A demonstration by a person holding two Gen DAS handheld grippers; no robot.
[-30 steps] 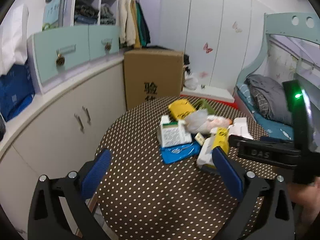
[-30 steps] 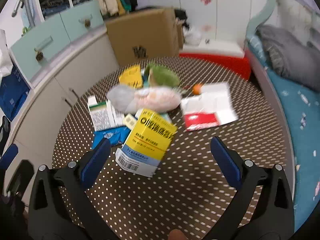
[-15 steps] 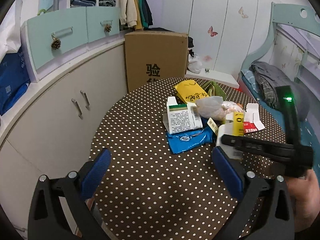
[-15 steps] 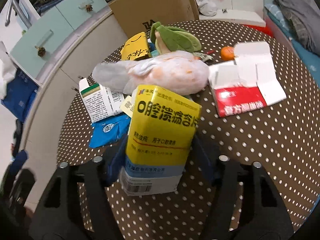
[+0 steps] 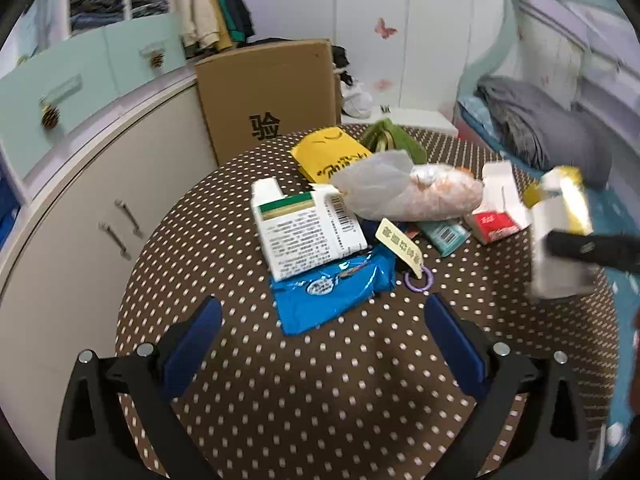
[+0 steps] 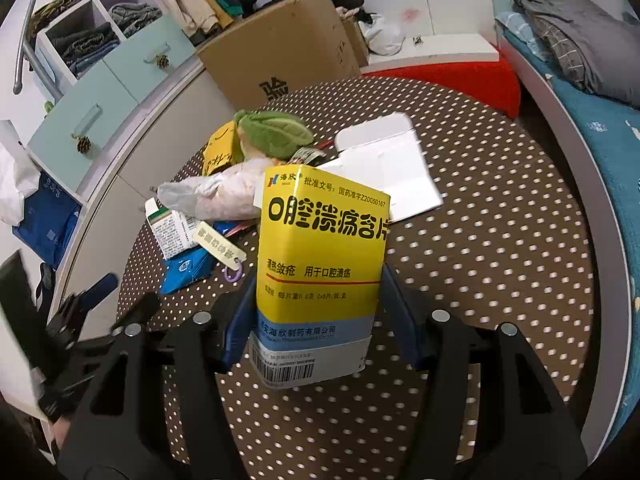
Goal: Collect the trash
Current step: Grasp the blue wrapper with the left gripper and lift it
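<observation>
We see right gripper (image 6: 320,312) jaws closing, pads pressed on yellow medicine box (image 6: 322,264), lifted off desk (image 6: 500,240); box hides pile centre at 12 o'clock. In left view box blurred, at 3 o'clock. Left gripper (image 5: 320,344) jaws wide apart, nothing between, over bare dotted cloth at 6 o'clock. We count one blue wrapper (image 5: 332,292), one white carton (image 5: 300,232), one plastic bag (image 5: 404,192). Desk edge free at 9 o'clock.
</observation>
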